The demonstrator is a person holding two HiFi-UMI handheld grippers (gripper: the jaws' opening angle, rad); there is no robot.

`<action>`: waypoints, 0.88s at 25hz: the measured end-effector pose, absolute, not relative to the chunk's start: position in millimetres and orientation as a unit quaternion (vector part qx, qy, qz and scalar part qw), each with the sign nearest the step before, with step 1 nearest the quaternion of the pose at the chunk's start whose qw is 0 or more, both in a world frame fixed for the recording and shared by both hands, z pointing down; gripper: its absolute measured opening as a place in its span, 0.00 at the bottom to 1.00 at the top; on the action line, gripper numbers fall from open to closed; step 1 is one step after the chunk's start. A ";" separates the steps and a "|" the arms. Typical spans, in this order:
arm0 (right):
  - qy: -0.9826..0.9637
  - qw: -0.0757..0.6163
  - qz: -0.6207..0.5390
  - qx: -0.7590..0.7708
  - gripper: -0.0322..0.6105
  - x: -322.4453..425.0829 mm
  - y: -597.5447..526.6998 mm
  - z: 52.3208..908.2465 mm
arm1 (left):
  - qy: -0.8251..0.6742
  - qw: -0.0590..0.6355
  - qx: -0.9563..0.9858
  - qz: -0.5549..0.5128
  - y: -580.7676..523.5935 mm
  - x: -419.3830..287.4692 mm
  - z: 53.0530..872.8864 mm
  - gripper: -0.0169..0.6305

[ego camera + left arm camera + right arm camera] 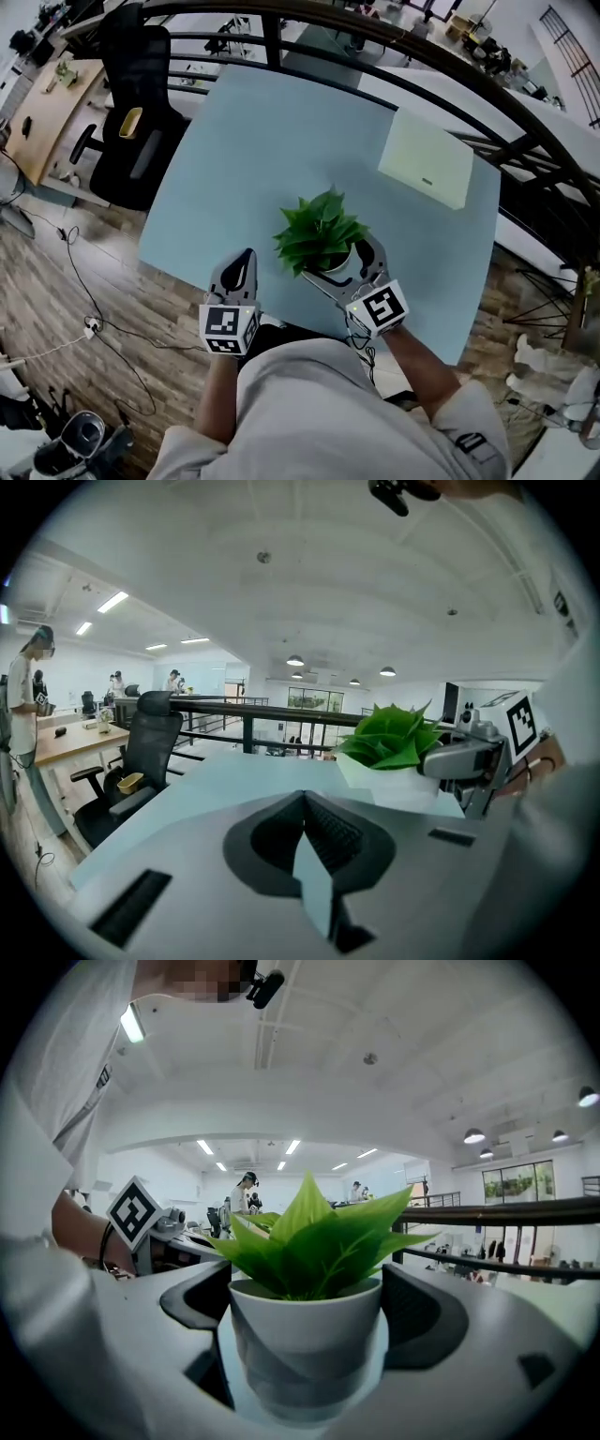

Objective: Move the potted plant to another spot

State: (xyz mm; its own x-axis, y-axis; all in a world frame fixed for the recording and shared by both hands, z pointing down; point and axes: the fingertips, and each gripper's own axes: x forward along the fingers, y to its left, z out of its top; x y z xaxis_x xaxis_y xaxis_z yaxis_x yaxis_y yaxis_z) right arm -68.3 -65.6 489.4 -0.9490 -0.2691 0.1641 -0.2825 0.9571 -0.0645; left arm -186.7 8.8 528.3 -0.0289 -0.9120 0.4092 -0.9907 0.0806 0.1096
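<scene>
Right gripper [342, 265] fingers appear to pinch the plant [321, 236] by its pot [305, 1335] near the surface's [281, 141] front edge, while left gripper [244, 262] fingers sit pressed together, empty; a loose hold on the tapered pot could let it slip or tip.

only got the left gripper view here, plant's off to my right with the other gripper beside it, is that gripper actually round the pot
Observer: Yes. In the right gripper view the white pot stands between the jaws of the right gripper, one jaw against each side of its rim.
Operator: ok, what's past it on the table
Observer: The head view shows a pale box lying on the table, beyond the pot toward the far right corner.
</scene>
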 end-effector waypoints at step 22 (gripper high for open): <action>-0.946 0.136 0.123 0.267 0.83 -89.7 -128.4 558.2 | -0.581 0.234 0.765 0.147 -98.7 -210.6 583.8 0.05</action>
State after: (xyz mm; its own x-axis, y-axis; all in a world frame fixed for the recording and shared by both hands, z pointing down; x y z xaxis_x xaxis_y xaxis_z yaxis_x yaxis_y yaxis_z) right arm -89.7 -128.4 558.2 -0.8202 -0.4726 0.3223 -0.5391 0.8271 -0.1592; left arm -210.6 -98.7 583.8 0.2812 -0.8209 0.4970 -0.9585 -0.2145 0.1880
